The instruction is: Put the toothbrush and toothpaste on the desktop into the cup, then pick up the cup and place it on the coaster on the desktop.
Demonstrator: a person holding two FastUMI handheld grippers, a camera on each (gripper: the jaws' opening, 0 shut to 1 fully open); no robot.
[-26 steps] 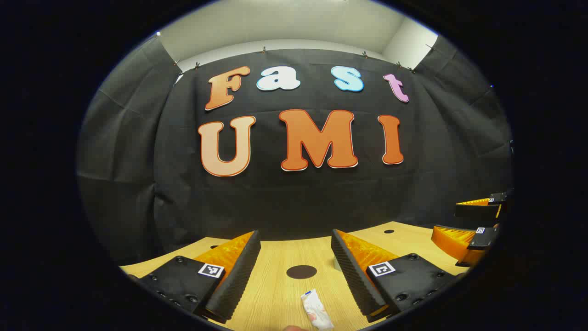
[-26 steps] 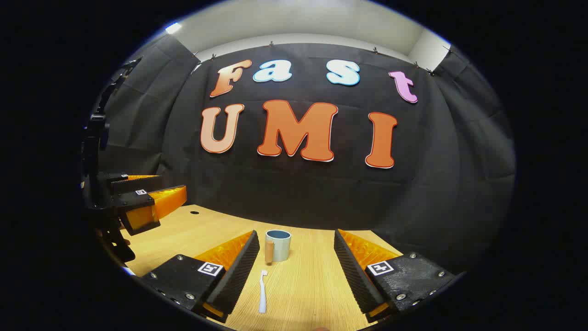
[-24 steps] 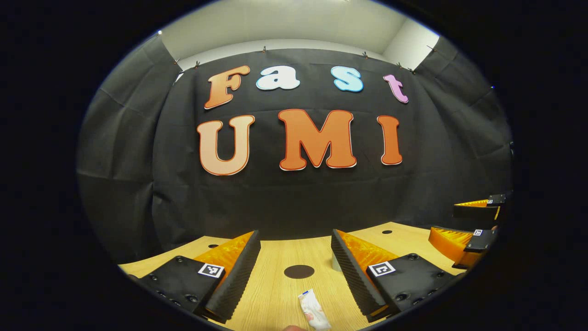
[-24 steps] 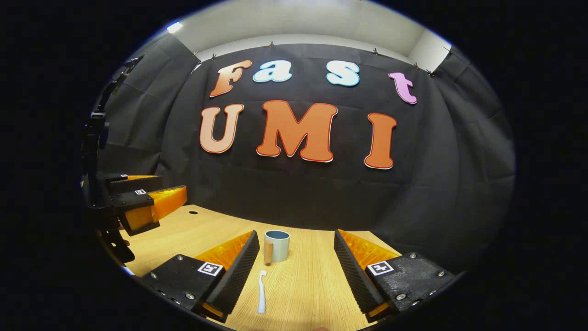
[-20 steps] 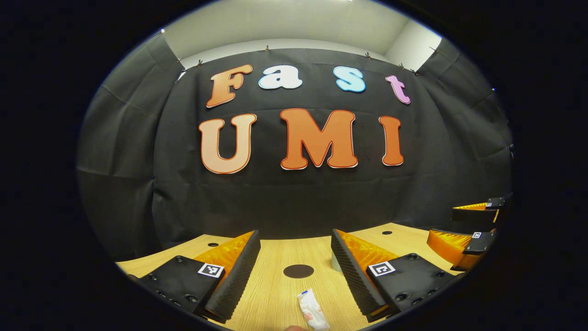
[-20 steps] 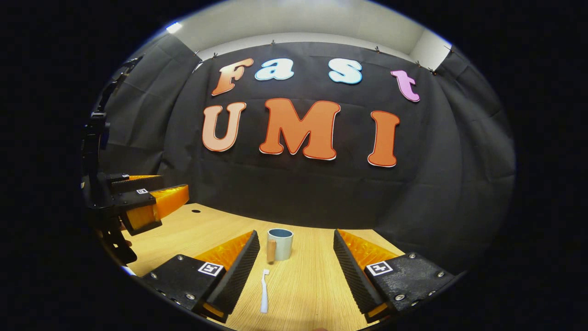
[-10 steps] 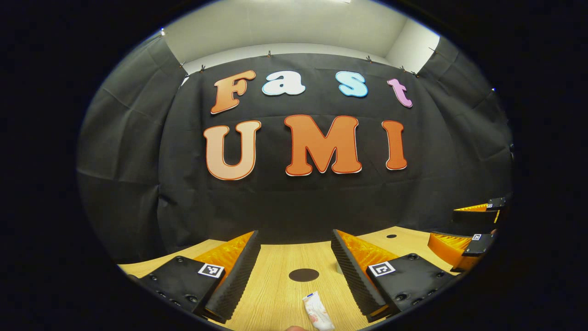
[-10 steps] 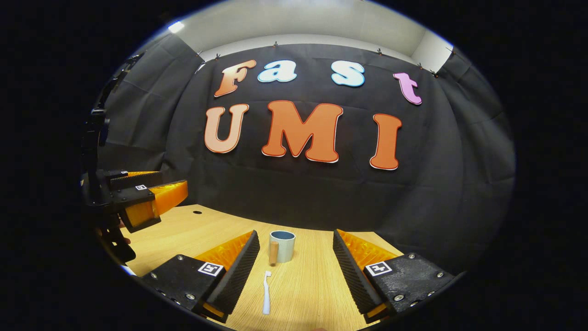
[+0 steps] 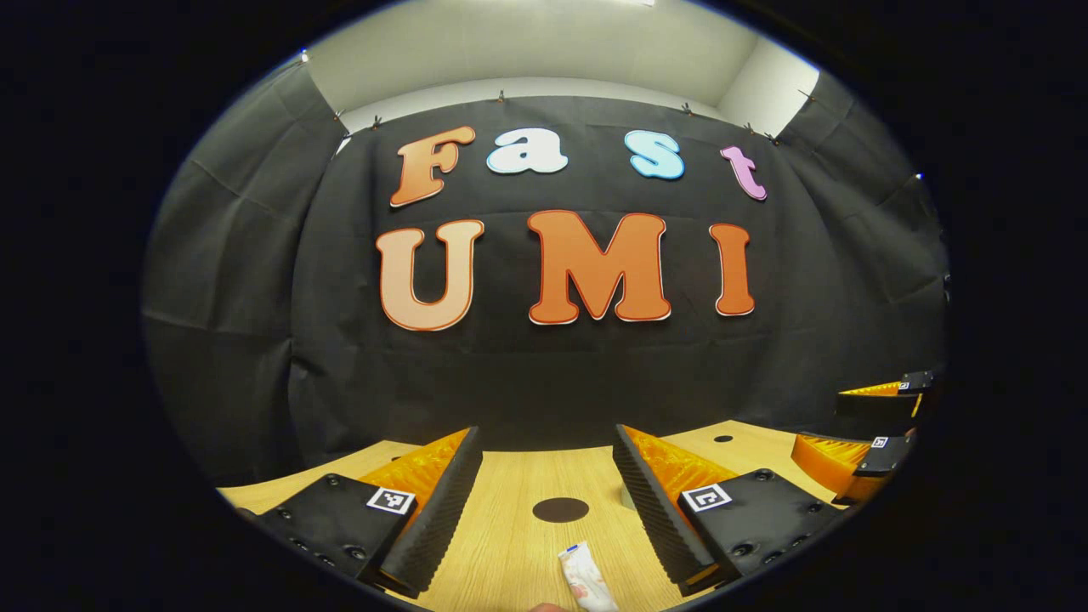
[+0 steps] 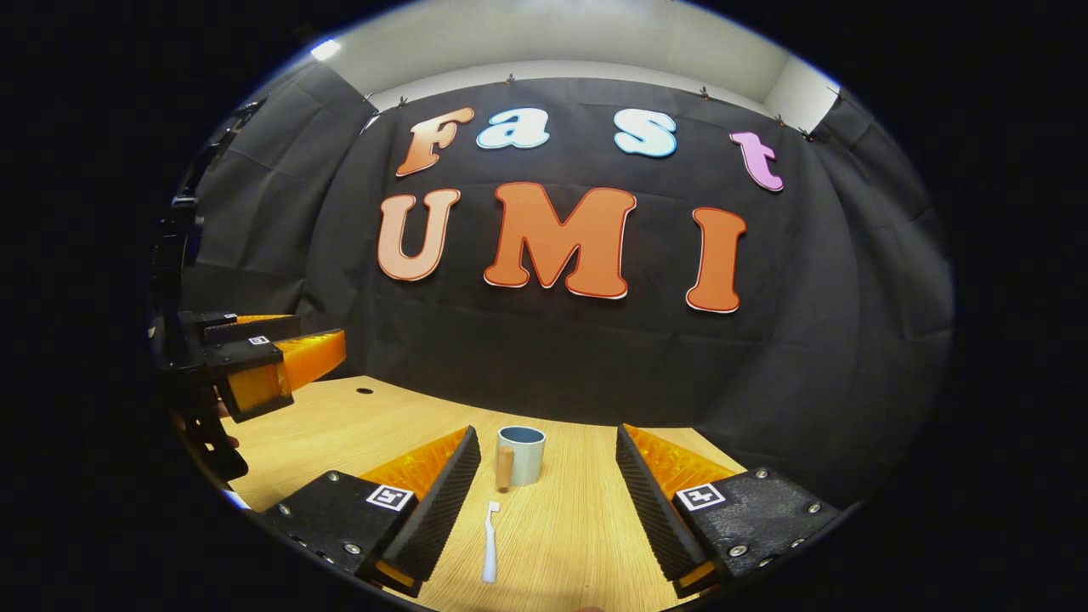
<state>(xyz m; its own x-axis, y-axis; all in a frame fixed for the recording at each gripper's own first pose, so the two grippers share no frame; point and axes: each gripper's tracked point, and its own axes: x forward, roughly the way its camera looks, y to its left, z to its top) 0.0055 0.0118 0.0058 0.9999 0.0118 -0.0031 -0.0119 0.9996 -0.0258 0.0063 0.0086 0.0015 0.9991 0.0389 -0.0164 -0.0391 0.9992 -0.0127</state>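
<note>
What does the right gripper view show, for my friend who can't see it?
The right tongs hang open over a wooden desk, with a white toothbrush lying flat between their fingers. Farther back stands a pale blue cup with a wooden handle. The left tongs hover open at the left edge.

hand-held gripper (image 10: 548, 472) | black screwed mounts | square coded tags | ribbed faces

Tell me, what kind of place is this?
Probably a recording booth, not a real bathroom: black cloth wall, a wooden desktop, and a cup, toothbrush and toothpaste laid out for practice.
</note>
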